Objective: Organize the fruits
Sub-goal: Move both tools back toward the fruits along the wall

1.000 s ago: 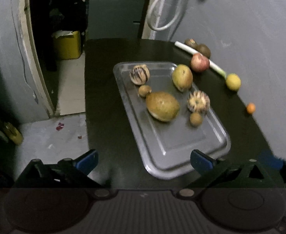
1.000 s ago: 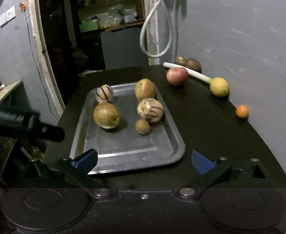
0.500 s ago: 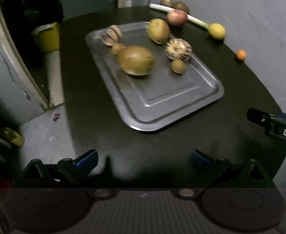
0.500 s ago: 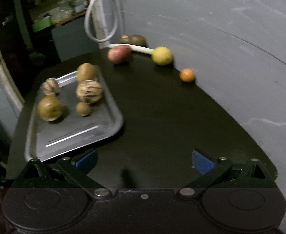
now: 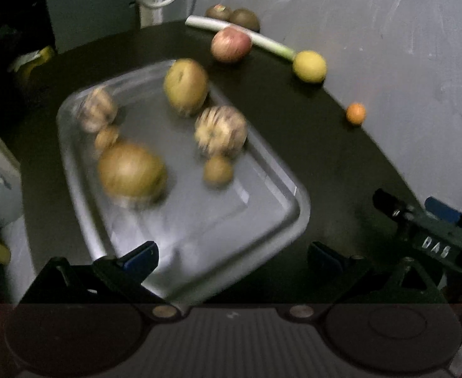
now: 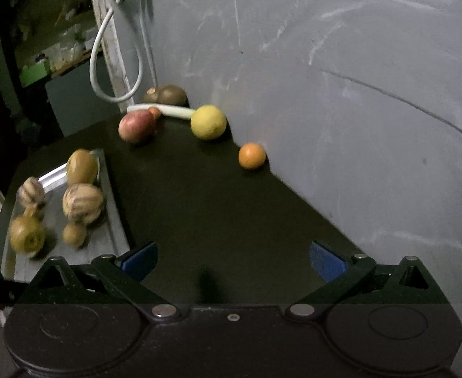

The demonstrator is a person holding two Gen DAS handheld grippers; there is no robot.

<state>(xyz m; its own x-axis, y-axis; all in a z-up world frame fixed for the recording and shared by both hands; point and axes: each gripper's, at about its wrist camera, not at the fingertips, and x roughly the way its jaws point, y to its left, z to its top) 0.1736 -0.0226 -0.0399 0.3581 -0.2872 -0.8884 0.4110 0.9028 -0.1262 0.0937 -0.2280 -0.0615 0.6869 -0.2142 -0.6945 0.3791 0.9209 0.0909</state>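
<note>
A metal tray (image 5: 272,208) on the dark table holds several fruits: a large brown pear (image 5: 132,171), a yellow-green pear (image 5: 185,86), two striped melons (image 5: 220,130) and two small brown fruits. On the table by the wall lie a red apple (image 6: 136,126), a yellow lemon (image 6: 208,122) and a small orange (image 6: 251,156). My left gripper (image 5: 232,256) is open and empty over the tray's near edge. My right gripper (image 6: 233,256) is open and empty above bare table, the orange ahead of it. The tray also shows in the right wrist view (image 6: 111,189), at the left.
A white leek (image 5: 240,33) and two brown kiwis (image 6: 168,95) lie at the table's back against the grey wall (image 6: 341,94). A white cable loop (image 6: 105,63) hangs at the corner. The right gripper's body (image 5: 432,233) shows at the right of the left wrist view.
The left gripper has moved forward towards the tray, which now looks larger and blurred. The right gripper has swung right and closer to the wall, so the loose fruits are now ahead of it.
</note>
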